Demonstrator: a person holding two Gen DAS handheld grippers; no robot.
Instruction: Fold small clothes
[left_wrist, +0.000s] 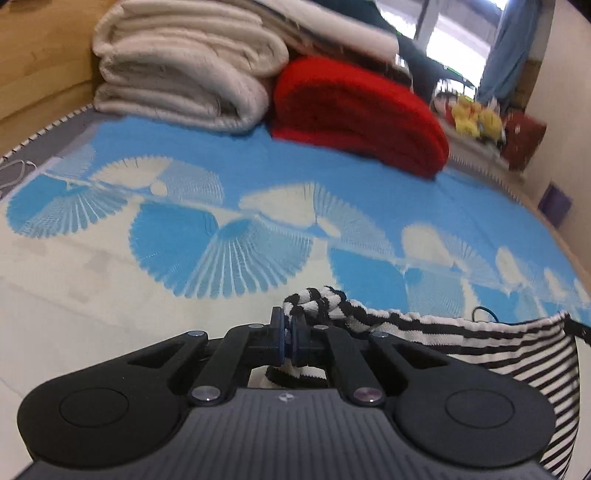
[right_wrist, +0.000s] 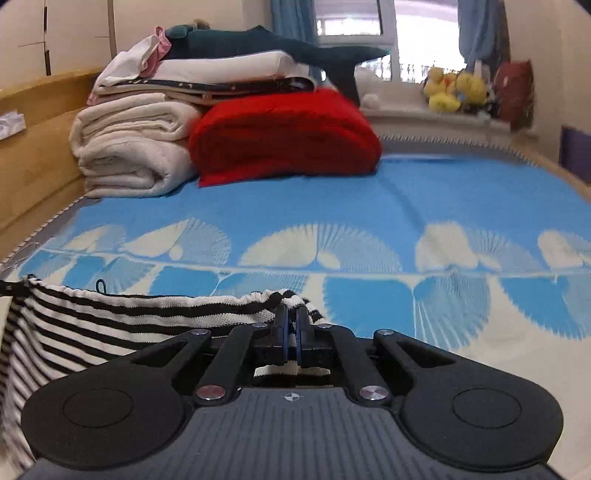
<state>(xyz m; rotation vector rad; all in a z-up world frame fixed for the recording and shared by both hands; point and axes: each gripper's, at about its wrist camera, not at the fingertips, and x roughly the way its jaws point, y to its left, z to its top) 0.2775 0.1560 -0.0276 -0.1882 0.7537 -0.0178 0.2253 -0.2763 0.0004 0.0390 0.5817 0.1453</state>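
Observation:
A black-and-white striped garment (left_wrist: 461, 332) hangs stretched between my two grippers above the bed. My left gripper (left_wrist: 287, 325) is shut on one bunched top corner of it; the cloth runs off to the right and drapes down. In the right wrist view my right gripper (right_wrist: 291, 325) is shut on the other top corner, and the striped garment (right_wrist: 110, 325) stretches away to the left and hangs down. Its lower part is hidden behind the gripper bodies.
A blue and cream patterned bedspread (right_wrist: 369, 206) covers the bed. At the head stand folded cream blankets (right_wrist: 129, 155), a red folded blanket (right_wrist: 284, 144) and stacked bedding with a dark plush shark (right_wrist: 258, 44). A wooden headboard (right_wrist: 33, 147) is left; yellow plush toys (right_wrist: 454, 90) sit on the windowsill.

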